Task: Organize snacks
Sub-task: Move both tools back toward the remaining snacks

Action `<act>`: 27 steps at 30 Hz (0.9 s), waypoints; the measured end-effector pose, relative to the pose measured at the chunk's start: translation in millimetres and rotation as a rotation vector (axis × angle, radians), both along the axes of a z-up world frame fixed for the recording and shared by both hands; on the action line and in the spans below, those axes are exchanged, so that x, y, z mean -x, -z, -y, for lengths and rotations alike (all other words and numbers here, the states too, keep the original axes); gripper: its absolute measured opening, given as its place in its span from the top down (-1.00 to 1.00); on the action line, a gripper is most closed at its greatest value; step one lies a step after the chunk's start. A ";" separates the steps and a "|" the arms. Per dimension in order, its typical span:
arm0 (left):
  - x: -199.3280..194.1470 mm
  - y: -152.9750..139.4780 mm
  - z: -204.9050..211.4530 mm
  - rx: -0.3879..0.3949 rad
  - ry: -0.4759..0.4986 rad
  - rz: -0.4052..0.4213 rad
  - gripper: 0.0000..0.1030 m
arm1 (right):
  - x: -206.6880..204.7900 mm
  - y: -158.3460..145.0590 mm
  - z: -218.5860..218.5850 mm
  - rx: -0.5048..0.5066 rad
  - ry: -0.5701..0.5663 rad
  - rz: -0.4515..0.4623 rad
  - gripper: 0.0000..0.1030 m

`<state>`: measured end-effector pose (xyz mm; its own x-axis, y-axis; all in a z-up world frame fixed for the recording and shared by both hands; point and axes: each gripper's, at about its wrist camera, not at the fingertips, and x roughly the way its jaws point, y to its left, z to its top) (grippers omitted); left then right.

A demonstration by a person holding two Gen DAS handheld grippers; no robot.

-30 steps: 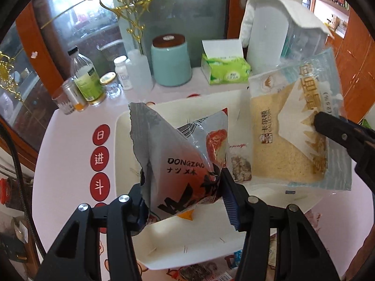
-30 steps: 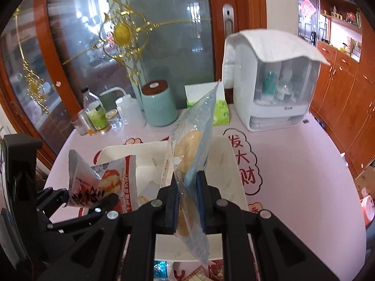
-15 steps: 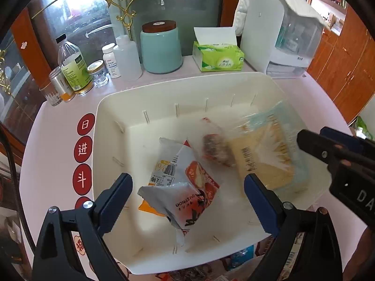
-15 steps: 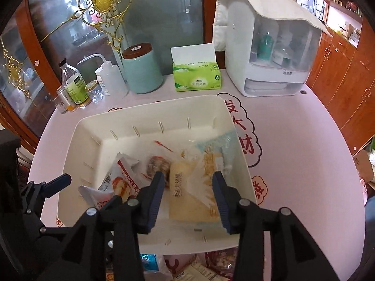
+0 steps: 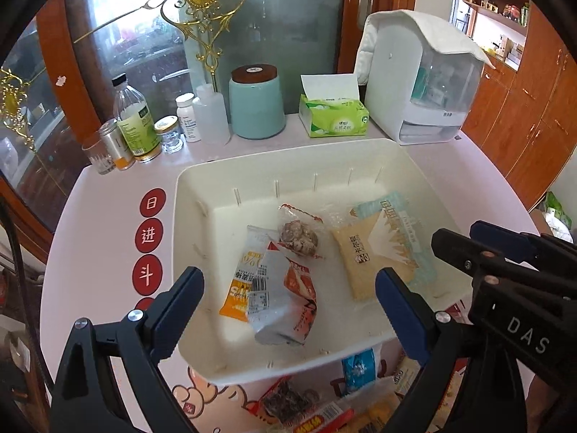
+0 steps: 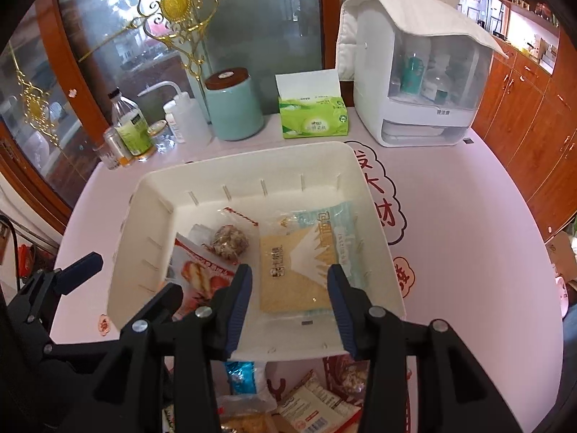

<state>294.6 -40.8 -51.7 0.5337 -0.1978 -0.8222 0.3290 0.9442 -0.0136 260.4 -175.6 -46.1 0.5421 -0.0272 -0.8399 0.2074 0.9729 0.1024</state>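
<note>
A white bin [image 5: 360, 151] sits on the pink table. In it lie a silver-and-red snack bag [image 5: 285, 299] on top of an orange packet [image 5: 236, 290], a clear packet with a brown ball [image 5: 297, 234], and a blue-edged bag of yellow crumbs [image 5: 375, 252]. My left gripper [image 5: 288, 281] hangs open above the silver bag, touching nothing. My right gripper [image 6: 290, 274] stands open above the crumb bag [image 6: 299, 259], its pads clear of it. The right wrist view also shows the bin's rim [image 6: 252, 158], the ball packet [image 6: 229, 240] and the red bag [image 6: 202, 274].
Several loose snack packets [image 6: 306, 400] lie on the table in front of the bin's near wall. Behind the bin stand small bottles [image 5: 137, 126], a teal jar [image 5: 256, 104], a green tissue box [image 5: 335, 119] and a white cabinet [image 5: 422, 83]. A glass door closes the back.
Both grippers opened and let go of their bags, which now lie flat in the bin. Both views pulled back and up, so the whole bin shows.
</note>
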 end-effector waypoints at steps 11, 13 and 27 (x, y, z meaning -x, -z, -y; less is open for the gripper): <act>35.7 -32.4 -3.6 0.030 -0.006 0.020 -0.85 | 31.2 -32.2 -8.2 -0.018 -0.024 0.061 0.14; 43.9 -39.1 -4.3 0.037 -0.005 0.033 -0.85 | 38.1 -38.5 -9.7 -0.021 -0.035 0.071 0.14; 128.1 -79.7 11.4 0.025 -0.079 0.116 -0.85 | 107.9 -74.9 5.4 -0.081 -0.128 0.177 0.05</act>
<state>166.4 -52.2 28.1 0.6397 -0.1708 -0.7494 0.2543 0.9671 -0.0034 152.5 -181.0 28.8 0.6757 0.1147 -0.7282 0.0547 0.9773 0.2047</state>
